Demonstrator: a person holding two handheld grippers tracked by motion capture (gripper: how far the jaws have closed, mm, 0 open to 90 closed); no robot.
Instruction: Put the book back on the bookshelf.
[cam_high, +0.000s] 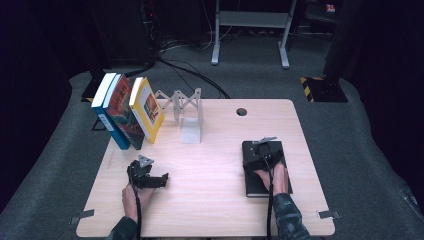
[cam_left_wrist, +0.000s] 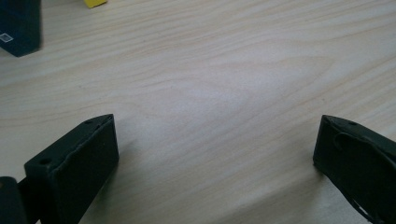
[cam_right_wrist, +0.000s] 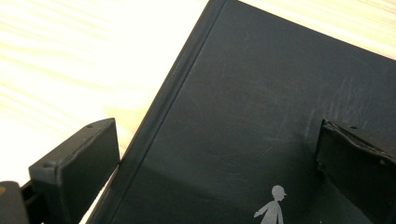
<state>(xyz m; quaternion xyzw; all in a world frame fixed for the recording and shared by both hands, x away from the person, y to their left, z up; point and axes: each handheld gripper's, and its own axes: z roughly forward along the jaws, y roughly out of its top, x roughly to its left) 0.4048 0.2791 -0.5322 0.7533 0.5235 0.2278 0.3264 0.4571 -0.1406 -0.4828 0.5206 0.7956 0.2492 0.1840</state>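
Observation:
A black book (cam_high: 260, 180) lies flat on the right side of the wooden table (cam_high: 210, 165). My right gripper (cam_high: 264, 154) hovers just over its far half, held by a hand. In the right gripper view the gripper (cam_right_wrist: 215, 135) is open; its left jaw stands at the book's long edge and its right jaw over the black cover (cam_right_wrist: 261, 102), which bears a small silver figure (cam_right_wrist: 273, 207). My left gripper (cam_high: 150, 175) rests low over the table's left front. It is open (cam_left_wrist: 217, 135), with bare wood between the jaws.
Three books lean together at the back left: a blue one (cam_high: 107, 112), a red one (cam_high: 125, 112) and a yellow one (cam_high: 147, 110). A white folding rack (cam_high: 187, 112) stands beside them. The table has a small round hole (cam_high: 241, 111) near its far edge.

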